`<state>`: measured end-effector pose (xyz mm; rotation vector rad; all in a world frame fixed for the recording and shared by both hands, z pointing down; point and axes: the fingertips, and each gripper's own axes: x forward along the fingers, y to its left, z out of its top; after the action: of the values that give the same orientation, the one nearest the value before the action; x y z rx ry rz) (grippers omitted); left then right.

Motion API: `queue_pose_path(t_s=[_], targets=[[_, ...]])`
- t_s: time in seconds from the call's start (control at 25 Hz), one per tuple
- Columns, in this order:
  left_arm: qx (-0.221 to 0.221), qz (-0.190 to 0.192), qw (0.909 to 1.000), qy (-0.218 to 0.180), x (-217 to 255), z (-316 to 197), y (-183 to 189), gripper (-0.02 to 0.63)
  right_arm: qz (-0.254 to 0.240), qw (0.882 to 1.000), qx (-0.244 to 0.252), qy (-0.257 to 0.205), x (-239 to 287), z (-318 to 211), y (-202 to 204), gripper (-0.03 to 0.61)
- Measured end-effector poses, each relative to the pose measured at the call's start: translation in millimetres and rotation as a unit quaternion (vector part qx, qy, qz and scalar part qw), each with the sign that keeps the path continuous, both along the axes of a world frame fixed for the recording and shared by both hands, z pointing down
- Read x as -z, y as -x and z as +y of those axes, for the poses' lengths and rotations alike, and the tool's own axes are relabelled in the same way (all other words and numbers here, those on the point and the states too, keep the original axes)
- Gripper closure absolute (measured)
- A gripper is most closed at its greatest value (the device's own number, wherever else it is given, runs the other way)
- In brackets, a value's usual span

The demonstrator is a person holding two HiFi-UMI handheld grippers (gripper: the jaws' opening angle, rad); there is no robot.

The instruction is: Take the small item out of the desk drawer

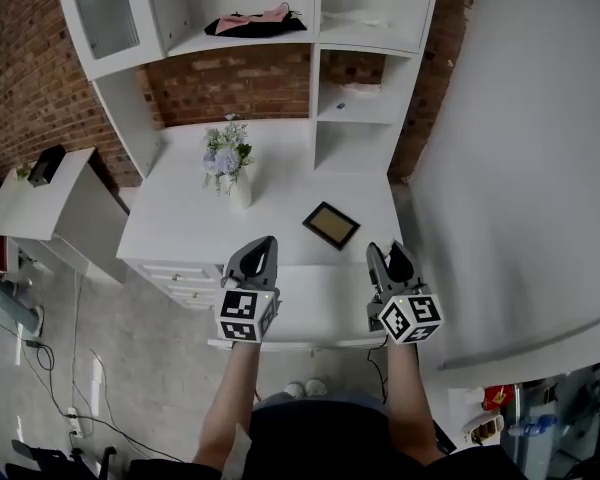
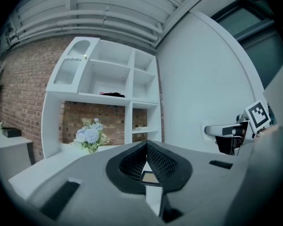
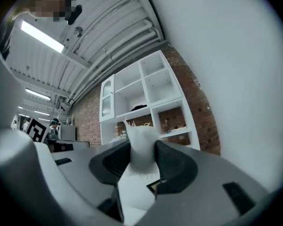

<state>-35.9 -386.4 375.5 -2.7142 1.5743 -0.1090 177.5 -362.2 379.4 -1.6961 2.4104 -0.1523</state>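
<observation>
Left arm: I hold the left gripper (image 1: 265, 250) out on a straight, bare forearm, over the front edge of the bench (image 1: 180, 228), tips aimed at the hutch (image 1: 315, 118).
Left jaws: pressed together at the tips, with nothing in them.
Right arm: the right gripper (image 1: 392, 258) sits level with the left one and well apart from it, aimed the same way.
Right jaws: pinching a white item (image 3: 139, 157), which sticks up past the tips.
Item: up in the right jaws, above the bench front; the drawers (image 1: 185, 280) at the bench's left front are closed.
Edges: the wall (image 1: 520, 168) runs close along the right gripper's outer side. A white ledge (image 1: 310, 318) juts out below the bench front under both grippers; I cannot tell whether it is a drawer.
Open room: open bench top lies ahead between the grippers. A frame (image 1: 331, 224) lies flat there, nearer the right gripper. A vase (image 1: 232, 168) of flowers stands beyond the left gripper, well apart.
</observation>
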Motion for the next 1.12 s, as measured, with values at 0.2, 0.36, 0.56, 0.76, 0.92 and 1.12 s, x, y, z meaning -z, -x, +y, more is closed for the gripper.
queue_pose_path(t_s=[0.2,0.36,0.56,0.76,0.92,1.12], targets=[[-0.004,0.001,1.0000,-0.004,2.6,1.4,1.3,0.604,-0.002,1.000,-0.029,0.011,-10.3,10.3,-13.3,0.420],[-0.007,0.004,1.0000,0.003,-2.6,2.8,1.8,0.604,0.010,0.999,-0.036,0.016,-13.6,13.6,-12.5,0.420],[-0.005,0.010,0.9999,0.012,-9.1,1.8,1.4,0.604,0.010,0.999,-0.035,0.019,-15.4,15.0,-12.2,0.420],[-0.014,0.010,0.9997,0.015,-12.8,2.9,-1.6,0.604,0.013,0.999,-0.036,0.024,-17.3,16.2,-11.2,0.420],[-0.015,0.010,0.9997,0.016,-15.2,1.2,-3.2,0.604,0.014,0.999,-0.035,0.025,-18.7,14.5,-10.8,0.420],[-0.015,0.010,0.9997,0.019,-16.9,-1.4,-2.2,0.604,0.015,0.999,-0.035,0.025,-18.1,11.9,-10.0,0.420]])
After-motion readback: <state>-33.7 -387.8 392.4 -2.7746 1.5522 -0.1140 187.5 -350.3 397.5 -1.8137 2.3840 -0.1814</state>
